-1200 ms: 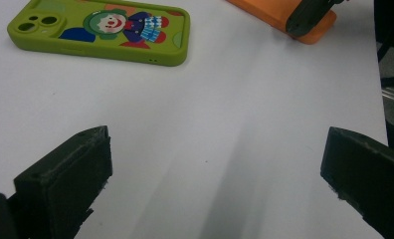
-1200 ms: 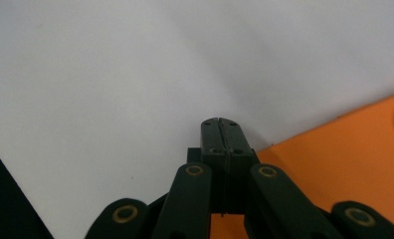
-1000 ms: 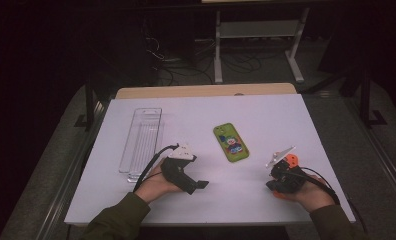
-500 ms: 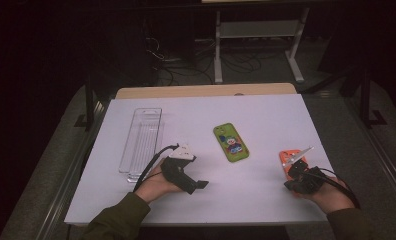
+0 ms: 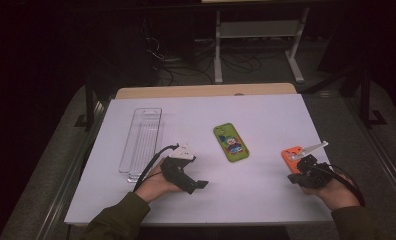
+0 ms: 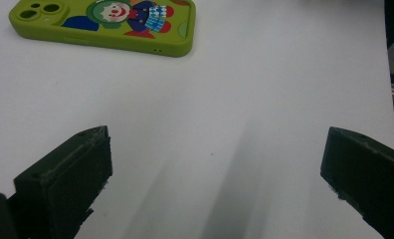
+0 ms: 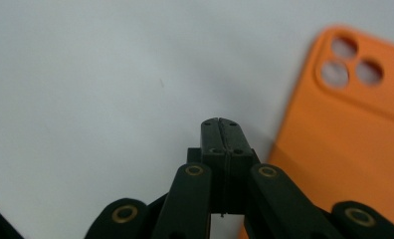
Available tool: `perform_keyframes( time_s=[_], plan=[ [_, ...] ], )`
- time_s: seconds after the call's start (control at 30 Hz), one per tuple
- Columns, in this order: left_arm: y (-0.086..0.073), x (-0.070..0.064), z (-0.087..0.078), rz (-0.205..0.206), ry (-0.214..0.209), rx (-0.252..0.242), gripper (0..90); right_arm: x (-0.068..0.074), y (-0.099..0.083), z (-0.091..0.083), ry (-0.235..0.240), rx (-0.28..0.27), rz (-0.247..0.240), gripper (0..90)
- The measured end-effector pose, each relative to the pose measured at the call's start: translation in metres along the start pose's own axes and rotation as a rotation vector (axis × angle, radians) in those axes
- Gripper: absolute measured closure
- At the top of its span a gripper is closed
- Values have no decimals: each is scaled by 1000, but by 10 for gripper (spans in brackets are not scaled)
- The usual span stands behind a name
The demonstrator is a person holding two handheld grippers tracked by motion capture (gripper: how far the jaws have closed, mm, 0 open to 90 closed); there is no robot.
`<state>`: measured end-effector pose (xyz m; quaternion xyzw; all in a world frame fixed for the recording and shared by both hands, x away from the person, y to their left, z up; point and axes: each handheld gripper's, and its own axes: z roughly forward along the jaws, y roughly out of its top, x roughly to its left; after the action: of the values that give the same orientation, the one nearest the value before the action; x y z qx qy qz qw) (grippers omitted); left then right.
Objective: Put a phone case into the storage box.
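The white worktop (image 5: 266, 190) carries three loose items and both hand-held tools. Largest is a clear plastic tray (image 5: 142, 141), lying lengthwise near the left edge, apparently empty, though its transparency makes this hard to confirm. Next is a green phone case (image 5: 231, 142) printed with a clown figure, flat near the centre of the worktop and apart from everything else; in the left gripper view its camera cut-outs and printed face show toward the top. Third is an orange phone case (image 5: 291, 154) near the right edge, back upward, with its camera cut-outs plain in the right gripper view. The left claw (image 6: 212, 164) sits low over bare worktop toward the front edge, between the tray and the green case, its jaws spread wide with nothing between them. The right claw (image 7: 220, 132) has its jaws pressed together on nothing; their tips lie just beside the near long edge of the orange case, and contact cannot be confirmed. From above, the right hand (image 5: 331, 187) holds its tool by the front right part of the worktop, with the orange case just beyond it. Assessment: the work in hand appears to be an approach to the orange case, with no grasp yet made. The next move would call for the right jaws to part, then straddle the thin case wall at its edge, since a flat case offers little else to pinch.
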<state>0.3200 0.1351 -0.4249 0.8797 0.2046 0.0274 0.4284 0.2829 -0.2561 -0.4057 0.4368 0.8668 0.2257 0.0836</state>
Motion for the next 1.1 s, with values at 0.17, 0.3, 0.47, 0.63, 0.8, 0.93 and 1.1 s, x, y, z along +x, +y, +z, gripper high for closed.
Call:
perform_keyframes(
  time_s=[0.17, 0.3, 0.47, 0.63, 0.8, 0.93, 1.1],
  plan=[
    [0, 0, -1, -1, 1, -6, 0, 10, 20, 5, 41, -115, -26, 871],
    [0, 0, -2, 6, -2, 0, 0, 16, 31, 8, 69, -169, -23, 834],
    [-1, 0, -3, 6, -6, 0, 0, 22, 44, 13, 110, -239, -26, 688],
    [-1, 0, -3, 14, -12, 2, 0, 26, 48, 21, 139, -310, -38, 405],
    [-2, -1, -3, 15, -16, 5, 0, 34, 48, 30, 143, -388, -49, 144],
    [-2, -1, -4, 11, -22, -4, 0, 41, 51, 38, 135, -404, -78, 0],
    [-1, -1, -4, 15, -22, -5, 0, 43, 51, 40, 141, -427, -84, 0]
  ],
)
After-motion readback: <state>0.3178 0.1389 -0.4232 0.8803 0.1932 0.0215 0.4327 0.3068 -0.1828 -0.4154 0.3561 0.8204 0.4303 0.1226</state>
